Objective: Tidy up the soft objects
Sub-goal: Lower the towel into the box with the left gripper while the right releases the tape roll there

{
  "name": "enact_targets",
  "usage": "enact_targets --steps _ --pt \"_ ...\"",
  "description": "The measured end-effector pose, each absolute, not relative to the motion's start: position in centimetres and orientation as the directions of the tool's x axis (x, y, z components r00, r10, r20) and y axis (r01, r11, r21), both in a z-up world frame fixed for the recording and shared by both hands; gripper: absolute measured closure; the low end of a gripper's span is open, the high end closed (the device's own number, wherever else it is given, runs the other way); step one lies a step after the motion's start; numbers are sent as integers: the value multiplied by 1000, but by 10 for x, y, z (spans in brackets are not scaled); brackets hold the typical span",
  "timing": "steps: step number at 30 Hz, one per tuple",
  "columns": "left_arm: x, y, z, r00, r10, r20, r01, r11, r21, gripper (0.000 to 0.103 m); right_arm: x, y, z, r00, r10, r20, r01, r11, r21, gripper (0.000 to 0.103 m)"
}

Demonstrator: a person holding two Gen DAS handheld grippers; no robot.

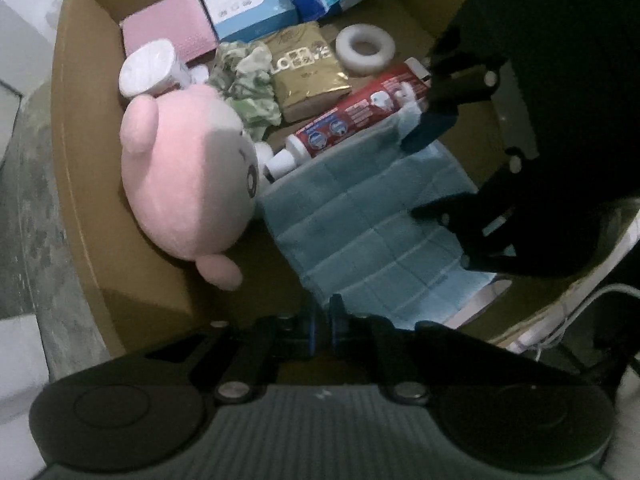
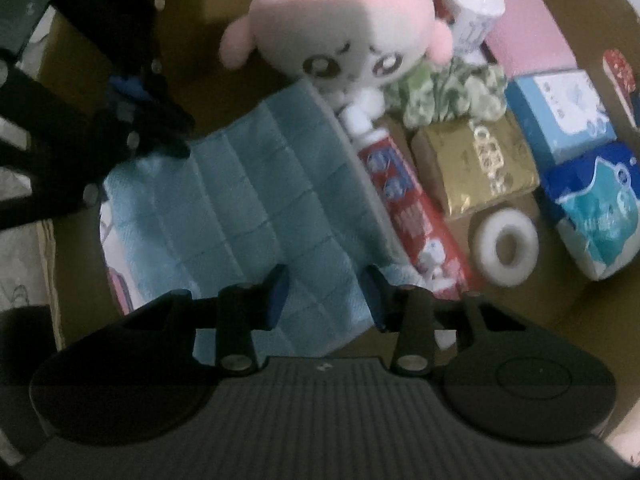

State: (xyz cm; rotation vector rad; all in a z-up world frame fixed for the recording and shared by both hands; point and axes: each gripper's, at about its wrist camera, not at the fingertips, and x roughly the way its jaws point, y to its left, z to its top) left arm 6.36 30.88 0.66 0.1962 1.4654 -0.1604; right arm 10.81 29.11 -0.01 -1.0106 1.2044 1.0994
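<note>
Both tongs point down into the cardboard box (image 1: 80, 184), working the blue towel (image 1: 360, 220).

Left gripper (image 1: 322, 326): jaws nearly together, right at the near hem of the towel. Can't tell from its own view whether cloth is pinched between the pads; the right wrist view is too dark and blurred there to settle it.

Right gripper (image 2: 326, 296): jaws part open, straddling the towel's edge on its side, pads not pressing the cloth. So it holds nothing yet.

Where things sit: the towel lies flat between the two tongs, spanning from one to the other. The toothpaste tube (image 2: 404, 208) runs along the towel's long edge, just to the right of your right tongs, with its tail end touching or overlapping the cloth. The pink plush (image 2: 340, 28) is straight ahead of the right tongs, at the towel's far end. The white tape ring (image 2: 506, 246) and gold pack (image 2: 476, 168) lie further right, clear of the cloth.

How to do it well, my read:
- Confirm the left pinch before you pull. If it's empty, reopen and bite deeper into the hem.
- Drop the right tongs a little and close on one layer of towel only, keeping the right-hand finger off the tube.
- Lift both ends together and level, or the tube drags along.
- Keep the cloth taut between the tongs so the fold lands square.
</note>
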Motion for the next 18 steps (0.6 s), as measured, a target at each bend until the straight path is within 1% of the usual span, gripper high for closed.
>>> enact_targets --steps 1,2,3,4,5,8,10,13,14,15,17,18 --pt "64 310 6 91 11 -996 218 975 31 89 110 290 1 18 87 -996 -981 196 -1 60" --pt "66 311 6 76 13 -997 208 978 28 89 112 289 2 0 84 -996 -979 203 17 56" --pt "69 313 8 62 25 -998 192 981 37 90 116 285 3 -41 79 -996 -975 214 57 46" --pt "71 313 12 81 32 -996 180 983 46 90 117 281 1 -95 68 -993 -965 240 109 48" --pt "72 316 19 124 25 -992 171 984 46 91 122 275 2 -110 70 -991 -955 269 125 48" --pt "76 322 28 224 -61 -973 124 992 -34 95 130 259 2 -135 63 -989 -944 295 147 48" --pt "86 320 20 246 -76 -966 103 993 -52 95 133 249 4 -135 71 -988 -939 308 151 48" --pt "101 317 -7 239 -38 -970 74 997 -21 98 135 236 7 -113 44 -993 -942 314 121 48" --pt "100 318 -13 219 -19 -976 56 998 -7 99 135 232 10 -108 44 -993 -950 291 116 55" --pt "103 318 -30 168 -35 -985 41 999 -29 99 133 230 12 -102 42 -994 -956 273 109 56" --pt "105 309 -30 177 -16 -984 90 996 0 100 129 225 17 -73 59 -996 -959 271 86 56" --pt "107 307 -30 167 -34 -985 100 995 -18 100 128 224 21 -64 67 -996 -960 269 80 56"
